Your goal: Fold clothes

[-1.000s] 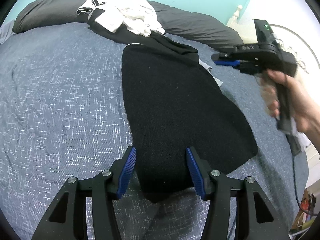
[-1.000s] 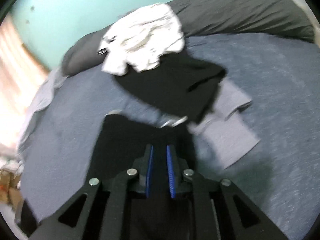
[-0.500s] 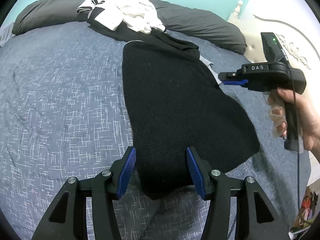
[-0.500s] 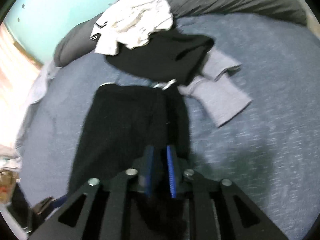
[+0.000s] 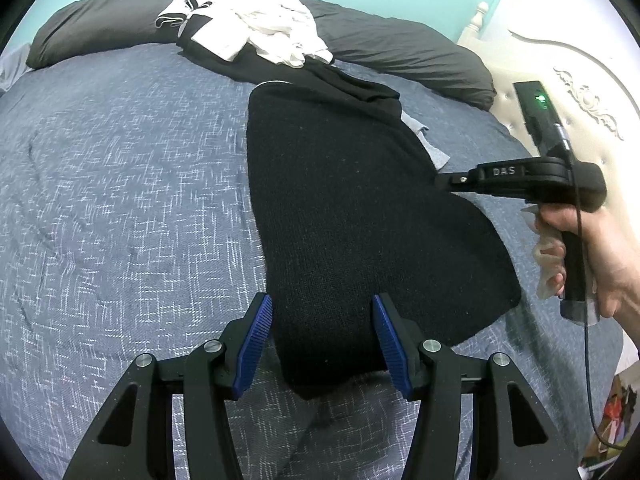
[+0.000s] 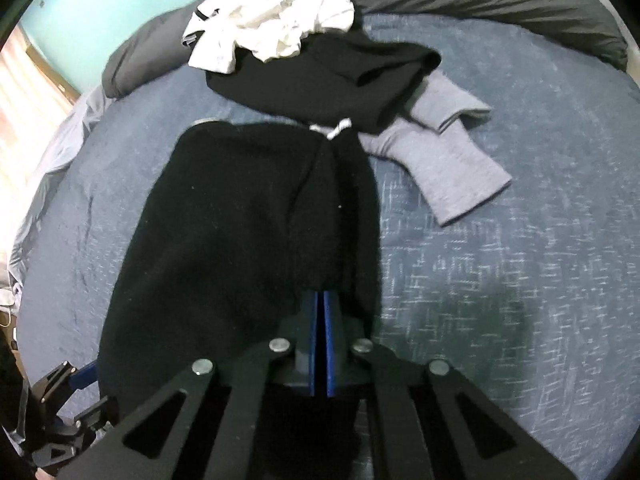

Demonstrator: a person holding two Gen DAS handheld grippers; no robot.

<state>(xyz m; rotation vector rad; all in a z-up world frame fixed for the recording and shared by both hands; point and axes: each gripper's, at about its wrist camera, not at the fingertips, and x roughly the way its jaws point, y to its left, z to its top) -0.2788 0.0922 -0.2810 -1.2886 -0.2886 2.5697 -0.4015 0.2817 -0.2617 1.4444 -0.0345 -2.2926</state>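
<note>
Left wrist view: the left gripper (image 5: 322, 344) has its blue-padded jaws wide open, straddling the near end of the black knit sweater (image 5: 352, 216) without pinching it; the sweater is spread out on the blue patterned bedspread (image 5: 120, 200). The right gripper (image 5: 444, 182), in a person's hand (image 5: 588, 252), reaches the sweater's right edge. Right wrist view: the right gripper (image 6: 320, 308) is clamped tight on the sweater's (image 6: 240, 232) edge, a grey folded garment (image 6: 444, 160) just beside it, a white crumpled shirt (image 6: 272, 28) further back.

Matt black knit sweater (image 5: 352, 208) on woven bedspread (image 5: 120, 200).
</note>
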